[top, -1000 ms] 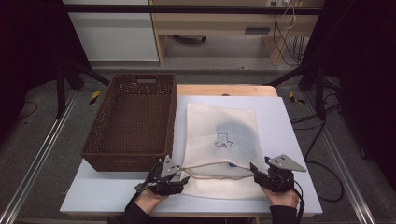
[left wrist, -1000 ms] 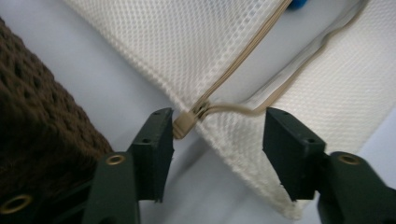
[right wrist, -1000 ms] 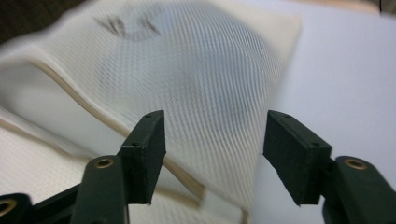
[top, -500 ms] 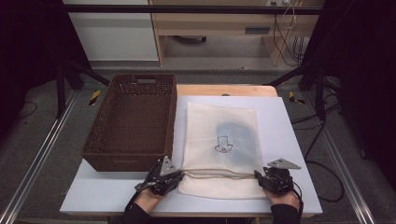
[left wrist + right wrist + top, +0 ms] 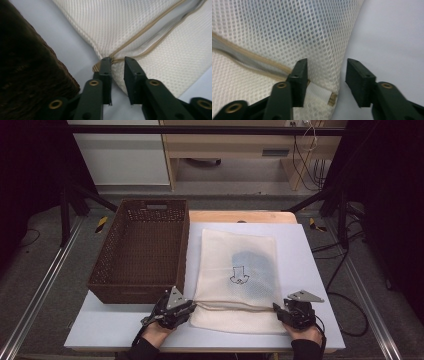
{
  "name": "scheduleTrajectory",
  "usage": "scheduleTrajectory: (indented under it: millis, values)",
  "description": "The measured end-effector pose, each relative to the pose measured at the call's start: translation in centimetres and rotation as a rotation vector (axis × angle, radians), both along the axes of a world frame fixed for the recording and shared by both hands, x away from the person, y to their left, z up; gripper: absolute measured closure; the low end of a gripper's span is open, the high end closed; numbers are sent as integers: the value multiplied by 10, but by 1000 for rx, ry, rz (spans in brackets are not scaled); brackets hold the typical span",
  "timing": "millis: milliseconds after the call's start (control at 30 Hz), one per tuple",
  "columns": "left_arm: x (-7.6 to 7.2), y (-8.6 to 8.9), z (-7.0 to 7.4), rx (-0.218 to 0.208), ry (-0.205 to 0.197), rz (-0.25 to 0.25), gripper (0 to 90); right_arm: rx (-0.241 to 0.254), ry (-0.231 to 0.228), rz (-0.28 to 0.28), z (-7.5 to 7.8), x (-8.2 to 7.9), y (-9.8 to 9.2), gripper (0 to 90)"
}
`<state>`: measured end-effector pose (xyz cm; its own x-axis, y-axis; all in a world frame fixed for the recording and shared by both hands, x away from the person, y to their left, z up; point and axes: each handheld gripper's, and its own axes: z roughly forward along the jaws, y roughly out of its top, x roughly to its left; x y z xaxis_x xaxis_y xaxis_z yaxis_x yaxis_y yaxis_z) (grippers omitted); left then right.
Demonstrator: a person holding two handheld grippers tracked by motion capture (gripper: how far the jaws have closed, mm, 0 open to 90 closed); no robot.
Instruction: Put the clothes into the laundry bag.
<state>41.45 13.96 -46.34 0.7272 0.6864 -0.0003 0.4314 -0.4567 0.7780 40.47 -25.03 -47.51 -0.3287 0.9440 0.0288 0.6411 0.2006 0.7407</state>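
Both grippers, left point(image 5: 192, 306) and right point(image 5: 276, 307), low (jaws just opening wider).

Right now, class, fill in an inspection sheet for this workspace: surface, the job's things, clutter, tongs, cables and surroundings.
Surface: white tabletop, bare round the bag and basket.
Job's things: cream mesh bag lying flat, a dark item showing through it; its zip runs across the near end, partly open.
Clutter: nothing seen; an empty brown wicker basket stands left of the bag.
Tongs: left tongs at the zip's left end, jaws slightly apart astride the corner; right tongs open at the bag's right edge, a white tab beside one jaw.
Cables: one trails off the table's right side; more hang by the far desk.
Surroundings: grey floor, metal rails, a wooden desk behind.
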Motion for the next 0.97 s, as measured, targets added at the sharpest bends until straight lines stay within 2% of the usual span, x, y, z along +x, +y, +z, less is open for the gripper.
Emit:
scheduleTrajectory:
  millis: [100,167,300,400,567,667,967]
  values:
    - [-2,8,9,-42,-10,-18,682,28,-64,5,6,-1,-3,419]
    - [-4,12,15,-43,-24,-29,623,45,-117,12,9,-2,-6,372]
    - [-8,20,21,-51,-41,-64,484,49,-168,-8,14,-3,-10,303]
    - [-12,27,22,-37,-53,-88,394,47,-178,-14,16,-4,-13,277]
    - [-19,43,21,-41,-55,-99,295,56,-192,-31,18,-4,-19,253]
    - [-21,52,18,-20,-49,-98,259,50,-192,-28,18,-3,-21,246]
    - [-19,76,9,-21,-25,-101,201,38,-171,-48,15,-5,-29,201]
